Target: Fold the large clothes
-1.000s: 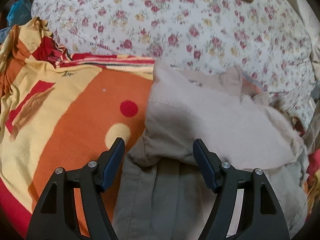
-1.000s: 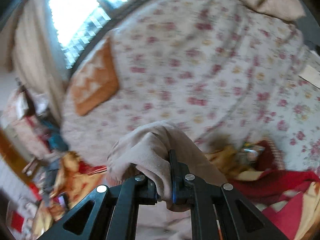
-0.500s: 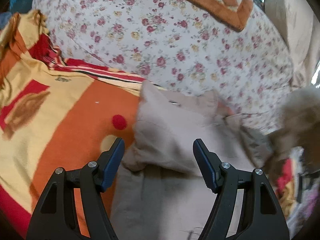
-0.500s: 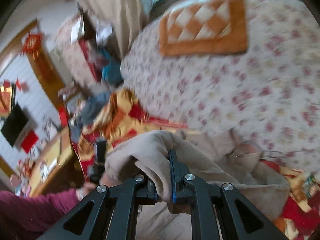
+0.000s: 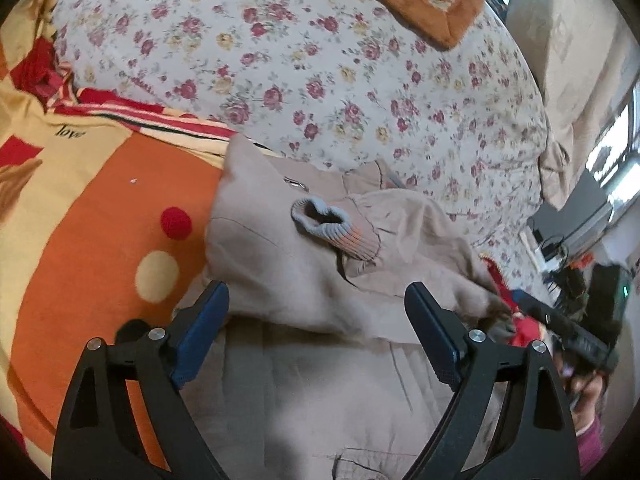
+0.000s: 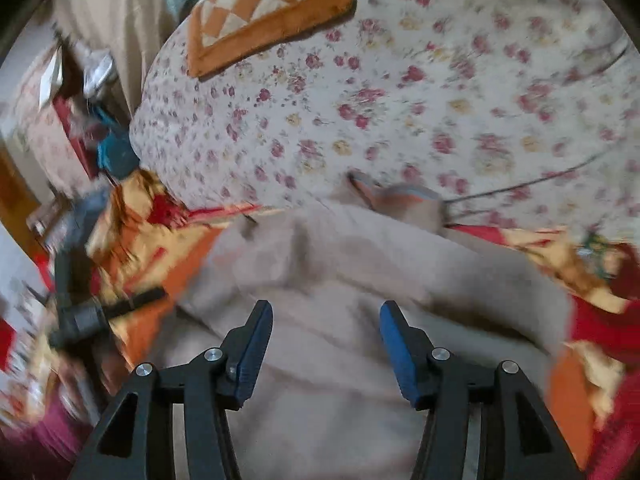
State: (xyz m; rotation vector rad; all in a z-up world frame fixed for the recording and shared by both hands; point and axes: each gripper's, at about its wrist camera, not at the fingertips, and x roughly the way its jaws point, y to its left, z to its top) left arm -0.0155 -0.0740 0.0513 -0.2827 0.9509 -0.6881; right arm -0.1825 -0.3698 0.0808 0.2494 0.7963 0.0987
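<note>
Beige jacket (image 5: 280, 264) part-folded, grey ribbed cuff (image 5: 320, 220) on top, w/ creases

In the left wrist view the orange dotted blanket (image 5: 100, 240) lies flat and bare across the left half of the frame, leaving open room there. The floral quilt mound (image 5: 320, 60) rises along the top, closing that side. The beige jacket (image 5: 280, 264) fills the centre, its ribbed cuff (image 5: 332, 228) lying on top. At the lower right edge the right gripper (image 5: 560, 328) crowds in. In the right wrist view the left gripper (image 6: 88, 308) blocks the left edge.
</note>
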